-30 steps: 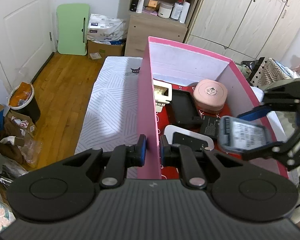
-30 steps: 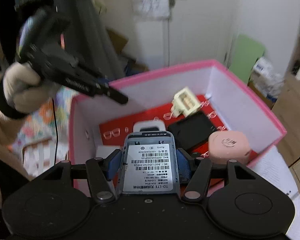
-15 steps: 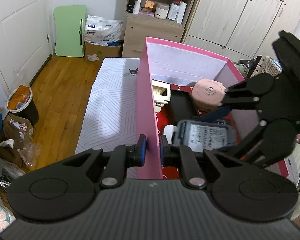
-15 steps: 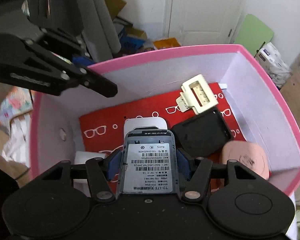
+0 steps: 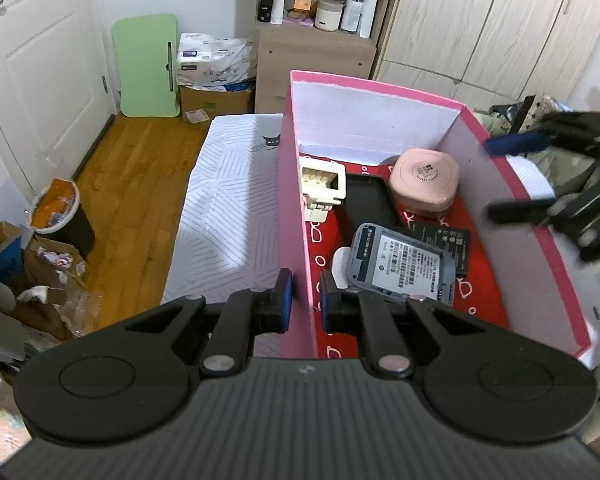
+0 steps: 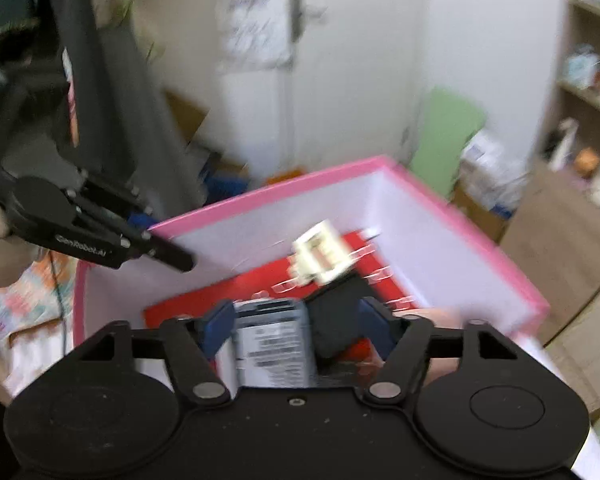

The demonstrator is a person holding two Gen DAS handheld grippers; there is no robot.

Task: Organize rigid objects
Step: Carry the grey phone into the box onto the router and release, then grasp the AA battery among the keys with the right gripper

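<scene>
Pink box [image 5: 296,208] on bed, left gripper [image 5: 305,300] clamped tight on its near-left wall, steadying it. Grey device [image 5: 400,268], label up, lies on red box floor near that clamped wall, long axis slanting toward far-left corner, partly atop black battery [image 5: 448,244]. Right gripper [image 6: 296,326] above it, jaws opening, pads clear of device. Right hand nearer; next move likely retreat over right wall.

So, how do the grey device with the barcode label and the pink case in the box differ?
The grey device is flat and rectangular with a white barcode label; the pink case is thicker and rounded. The grey device leans tilted on other items near the front; the pink case sits by the far wall. Both lie inside the pink box.
</scene>
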